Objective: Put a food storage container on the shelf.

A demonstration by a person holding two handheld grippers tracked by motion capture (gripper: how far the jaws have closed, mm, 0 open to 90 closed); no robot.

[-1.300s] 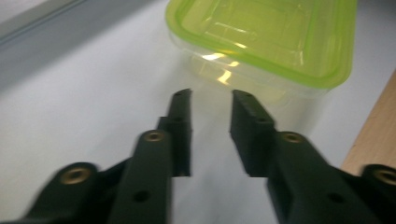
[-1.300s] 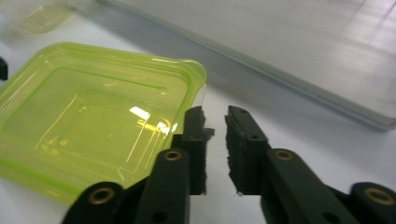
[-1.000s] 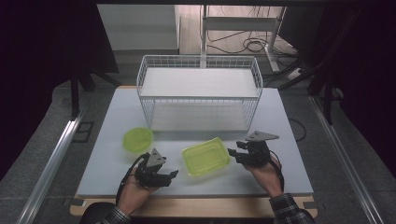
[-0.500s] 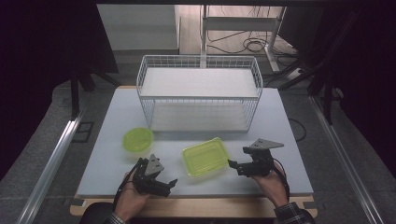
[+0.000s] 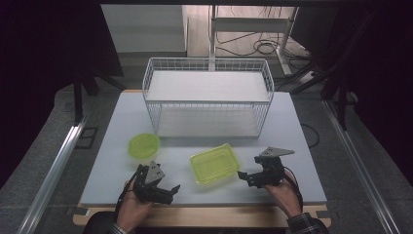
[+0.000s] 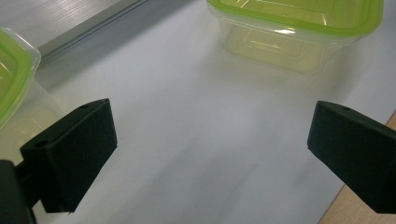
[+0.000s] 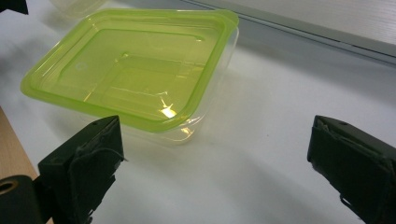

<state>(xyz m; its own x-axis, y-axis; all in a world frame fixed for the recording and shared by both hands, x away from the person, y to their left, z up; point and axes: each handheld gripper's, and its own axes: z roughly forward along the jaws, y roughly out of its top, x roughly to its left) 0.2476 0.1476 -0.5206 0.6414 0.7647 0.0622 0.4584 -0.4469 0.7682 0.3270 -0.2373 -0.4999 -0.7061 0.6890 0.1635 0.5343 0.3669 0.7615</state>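
Rectangular box (image 5: 214, 163) sits near the table's (image 5: 302, 146) front edge, between both grippers, untouched. Left gripper (image 5: 168, 189) and right gripper (image 5: 242, 176) have just been opening; jaws now spread wide, nothing between them. Risk: thin clear plastic with a glossy green lid looks slick and light, so a one-sided push may skid it. Round tub (image 5: 144, 145) sits left; wire basket (image 5: 207, 97) behind.

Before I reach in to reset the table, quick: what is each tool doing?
Left tool: open, jaws just widened, nothing between them.
Right tool: open, jaws just widened, holding nothing; rectangular container sits free beside it.
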